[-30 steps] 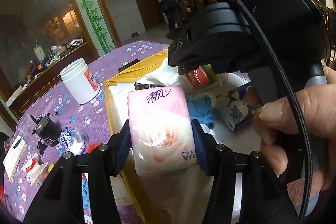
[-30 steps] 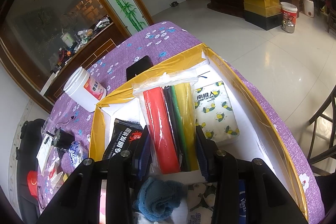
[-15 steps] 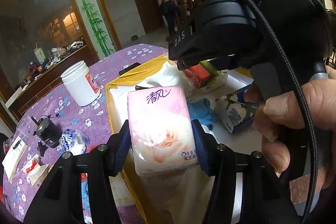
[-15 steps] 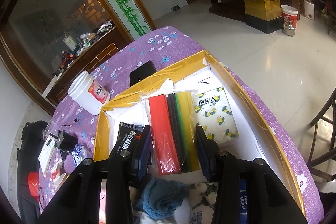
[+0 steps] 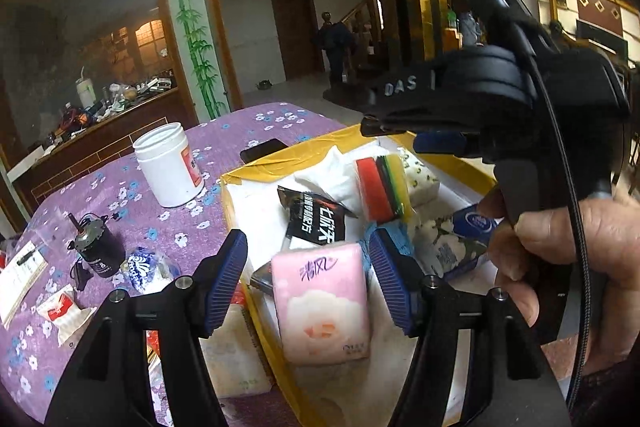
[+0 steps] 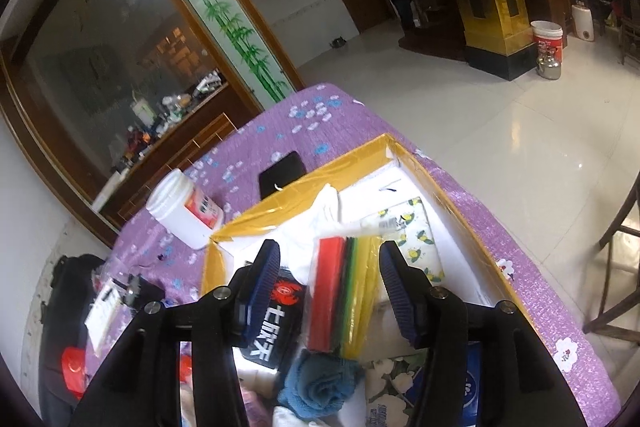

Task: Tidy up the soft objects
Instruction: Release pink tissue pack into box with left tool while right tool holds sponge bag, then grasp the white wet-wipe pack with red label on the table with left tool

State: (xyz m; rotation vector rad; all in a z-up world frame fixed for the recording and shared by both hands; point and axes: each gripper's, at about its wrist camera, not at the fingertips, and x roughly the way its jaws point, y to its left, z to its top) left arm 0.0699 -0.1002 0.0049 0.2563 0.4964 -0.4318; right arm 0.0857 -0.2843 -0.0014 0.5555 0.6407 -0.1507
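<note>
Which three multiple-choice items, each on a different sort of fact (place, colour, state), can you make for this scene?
1. Where does the pink tissue pack lie?
A. in the box
B. on the purple cloth
C. inside the white jar

2. What colour is the rolled towel?
A. red
B. blue
C. yellow

3. How is the left gripper?
A. shut on the pack
B. shut on the towel
C. open

Key: 1 A, the pack rests inside the yellow-taped rim. 2 B, the roll is blue in the right view. 3 C, a gap shows between each pad and the pack.

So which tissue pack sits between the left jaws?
The pink tissue pack with the rose print; the lemon-print pack lies farther back in the box.
</note>
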